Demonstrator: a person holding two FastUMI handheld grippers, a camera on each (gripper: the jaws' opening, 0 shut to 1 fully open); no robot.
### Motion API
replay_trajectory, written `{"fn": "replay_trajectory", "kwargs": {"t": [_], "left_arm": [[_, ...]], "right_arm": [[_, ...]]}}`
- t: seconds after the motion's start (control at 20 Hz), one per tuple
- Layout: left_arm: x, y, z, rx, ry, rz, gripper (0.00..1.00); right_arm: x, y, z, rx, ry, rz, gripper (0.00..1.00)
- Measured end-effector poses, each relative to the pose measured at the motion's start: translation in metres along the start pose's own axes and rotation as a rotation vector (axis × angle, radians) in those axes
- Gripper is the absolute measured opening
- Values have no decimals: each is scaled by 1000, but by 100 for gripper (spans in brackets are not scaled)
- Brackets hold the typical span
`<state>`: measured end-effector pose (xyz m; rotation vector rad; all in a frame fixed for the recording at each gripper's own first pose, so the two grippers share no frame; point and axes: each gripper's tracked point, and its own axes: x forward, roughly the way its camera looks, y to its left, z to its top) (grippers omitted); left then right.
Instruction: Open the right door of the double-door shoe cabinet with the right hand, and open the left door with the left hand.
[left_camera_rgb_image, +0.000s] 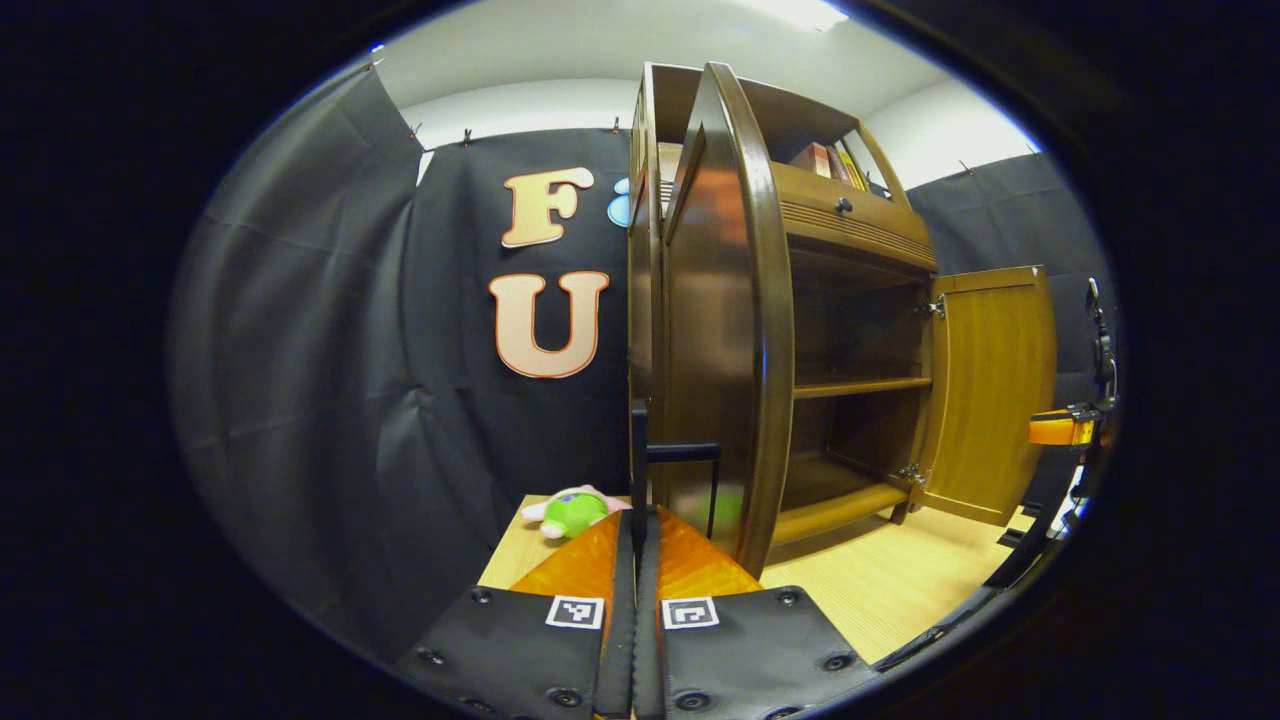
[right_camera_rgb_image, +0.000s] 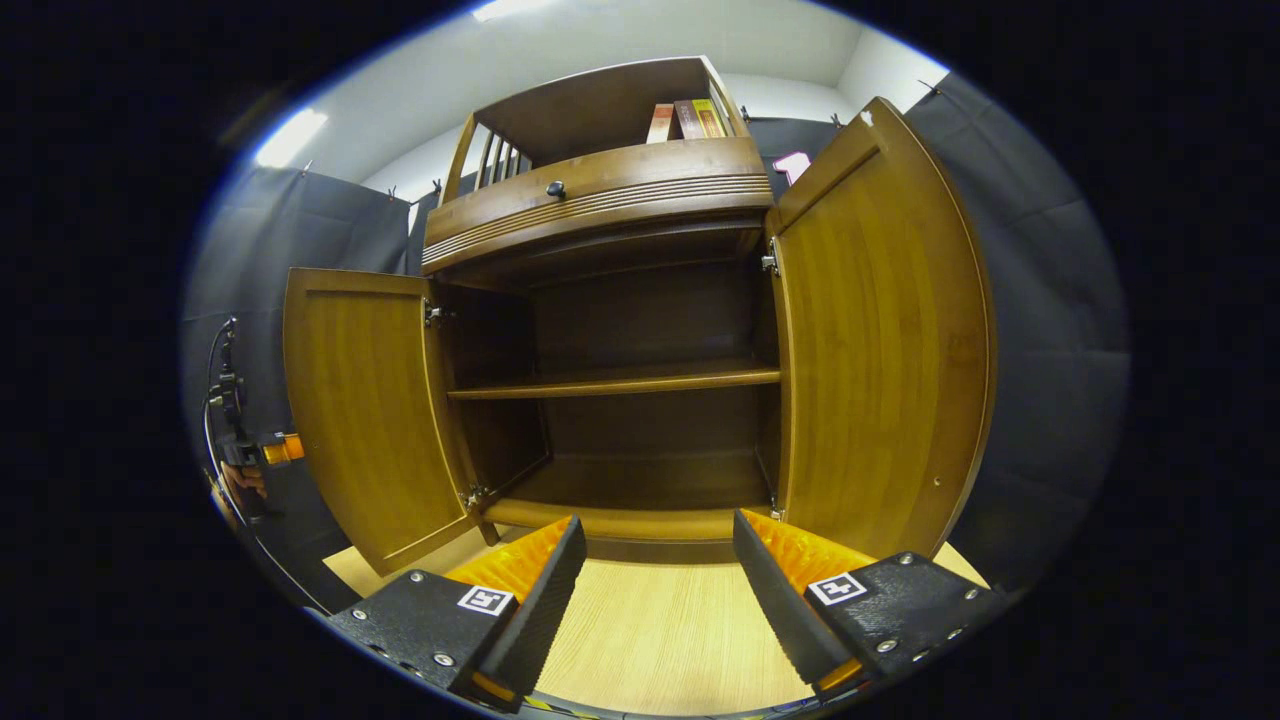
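Both doors (right_camera_rgb_image: 370, 410) ajar; right hand-held gripper (right_camera_rgb_image: 655, 580) wide, left hand-held gripper (left_camera_rgb_image: 635, 560) closed.

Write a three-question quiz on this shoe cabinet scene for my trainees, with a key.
1. True or false: the left door and the right door both stand open.
2. The left tongs are: A) shut on the left door's handle; B) wide open; C) shut on a book.
3. Short answer: what lies on the floor close to the left tongs, in the left gripper view?

Key: 1 true. 2 A. 3 a green plush toy.
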<state>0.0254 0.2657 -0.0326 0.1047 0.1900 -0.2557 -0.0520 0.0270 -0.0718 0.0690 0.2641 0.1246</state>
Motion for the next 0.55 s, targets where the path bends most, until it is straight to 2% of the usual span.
{"fn": "replay_trajectory", "kwargs": {"t": [0.15, 0.25, 0.3, 0.35, 0.5, 0.55], "left_arm": [[-17, 3, 1, 7, -10, 50, 9], [-34, -4, 6, -22, -21, 70, 4], [-49, -10, 8, -29, -29, 83, 8], [-60, -16, 15, -31, -45, 86, 8], [-72, -65, 51, -33, -115, 30, 7], [-70, -78, 55, -22, -125, 30, 7]], "right_arm": [[2, -5, 3, 16, -7, -7, 92], [5, -6, 3, 22, -6, -1, 92], [6, -7, 2, 22, -3, 3, 92], [8, -7, 2, 23, 0, 6, 92], [14, -4, 1, 31, 5, 26, 92], [15, -4, 2, 31, 3, 29, 100]]}}
